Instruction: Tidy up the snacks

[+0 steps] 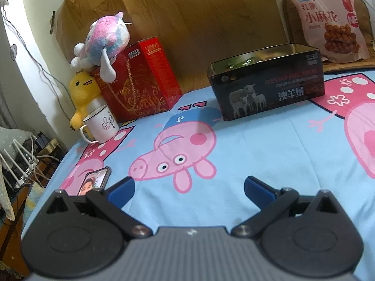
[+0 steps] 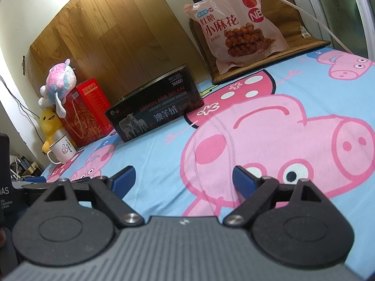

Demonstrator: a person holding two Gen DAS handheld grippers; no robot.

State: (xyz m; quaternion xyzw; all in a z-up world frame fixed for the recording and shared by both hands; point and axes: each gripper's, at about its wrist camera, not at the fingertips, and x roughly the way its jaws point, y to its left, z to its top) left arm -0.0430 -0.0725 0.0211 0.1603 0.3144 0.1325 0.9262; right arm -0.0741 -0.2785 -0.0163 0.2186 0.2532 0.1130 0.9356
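A black open-top box (image 1: 267, 86) with sheep printed on its side stands on the blue cartoon-pig cloth (image 1: 257, 154); green wrappers show inside it. It also shows in the right wrist view (image 2: 154, 112). A pink snack bag (image 1: 328, 18) with fried dough twists pictured leans upright at the far right, on a brown mat (image 2: 293, 23); the bag also shows in the right wrist view (image 2: 236, 23). My left gripper (image 1: 189, 189) is open and empty, low over the cloth, well short of the box. My right gripper (image 2: 184, 178) is open and empty over the cloth.
At the far left stand a red gift box (image 1: 140, 79), a pastel plush (image 1: 105, 39) on top, a yellow duck plush (image 1: 83, 96) and a white mug (image 1: 102, 124). A phone (image 1: 95, 181) lies by my left gripper. A wooden board (image 1: 175, 16) backs the surface. The left edge drops to cables.
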